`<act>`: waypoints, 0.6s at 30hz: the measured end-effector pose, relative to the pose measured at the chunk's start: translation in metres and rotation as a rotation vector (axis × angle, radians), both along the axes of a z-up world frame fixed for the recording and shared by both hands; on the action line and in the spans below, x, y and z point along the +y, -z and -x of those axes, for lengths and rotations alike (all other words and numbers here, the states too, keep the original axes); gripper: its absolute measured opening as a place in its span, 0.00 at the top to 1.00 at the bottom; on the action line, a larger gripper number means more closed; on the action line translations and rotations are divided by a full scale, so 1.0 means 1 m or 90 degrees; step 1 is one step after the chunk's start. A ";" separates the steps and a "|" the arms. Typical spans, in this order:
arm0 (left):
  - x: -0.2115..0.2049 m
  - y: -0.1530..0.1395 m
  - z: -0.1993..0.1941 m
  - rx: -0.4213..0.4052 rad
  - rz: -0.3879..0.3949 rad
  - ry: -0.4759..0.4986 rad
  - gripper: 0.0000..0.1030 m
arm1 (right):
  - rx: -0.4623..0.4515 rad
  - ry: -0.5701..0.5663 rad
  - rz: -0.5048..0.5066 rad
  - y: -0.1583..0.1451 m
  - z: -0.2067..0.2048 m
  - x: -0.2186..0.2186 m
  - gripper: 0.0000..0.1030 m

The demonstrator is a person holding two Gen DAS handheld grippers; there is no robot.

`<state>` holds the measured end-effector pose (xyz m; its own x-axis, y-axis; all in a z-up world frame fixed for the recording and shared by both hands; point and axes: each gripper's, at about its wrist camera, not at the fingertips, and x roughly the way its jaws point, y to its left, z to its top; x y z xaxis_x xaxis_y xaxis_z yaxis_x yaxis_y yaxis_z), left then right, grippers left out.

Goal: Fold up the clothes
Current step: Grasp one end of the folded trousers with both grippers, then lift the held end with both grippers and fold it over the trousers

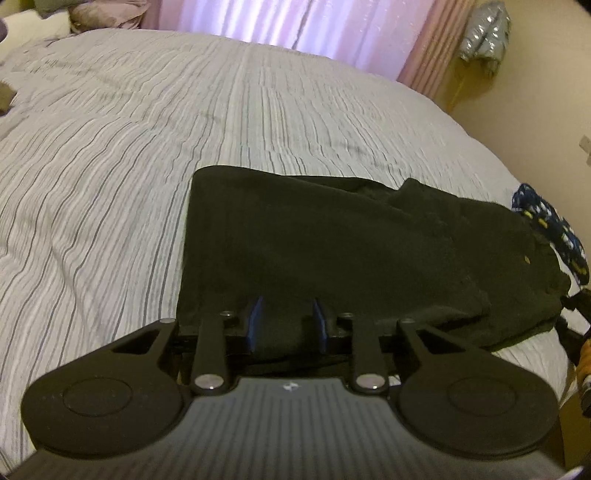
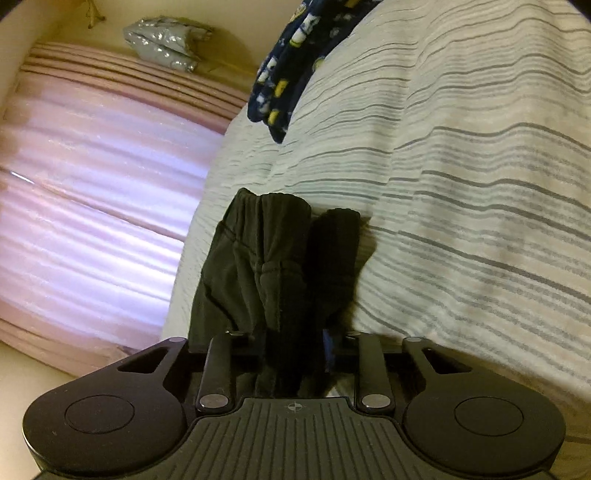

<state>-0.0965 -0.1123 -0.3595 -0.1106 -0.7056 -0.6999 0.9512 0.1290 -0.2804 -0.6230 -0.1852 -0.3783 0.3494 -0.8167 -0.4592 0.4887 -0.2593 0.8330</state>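
- Black trousers lie folded on the near part of a bed, on a bedspread striped white and grey.
- Left tool sits over the near edge of the trousers, its two blue pads apart with black cloth between them; whether the pads press on the cloth I cannot tell.
- Right tool has a bunch of the same black trousers gathered between its fingers, and the cloth fills the gap, so it is gripping the trousers. The bunched cloth stands up in front of the tool, with the gathered waistband at the far end.
- Dark blue patterned garment lies at the bed's edge, just beyond the trousers in the left wrist view.
- Pink curtains hang behind the bed, and a silvery bundle sits beside them against the cream wall.
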 end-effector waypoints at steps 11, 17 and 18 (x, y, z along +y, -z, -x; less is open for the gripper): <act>0.028 -0.022 -0.051 0.094 0.052 -0.042 0.79 | 0.528 -0.066 0.075 -0.100 -0.119 -0.010 0.86; 0.047 -0.017 -0.088 0.159 0.057 -0.089 0.79 | 0.844 -0.207 0.358 -0.142 -0.267 0.032 0.87; 0.050 -0.014 -0.095 0.170 0.055 -0.097 0.79 | 0.877 -0.243 0.405 -0.138 -0.289 0.046 0.87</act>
<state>-0.0018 -0.0625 -0.3450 -0.1706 -0.7841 -0.5967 0.8136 0.2295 -0.5342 -0.3341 -0.1396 -0.2404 0.1903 -0.9583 -0.2134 0.8901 0.2601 -0.3742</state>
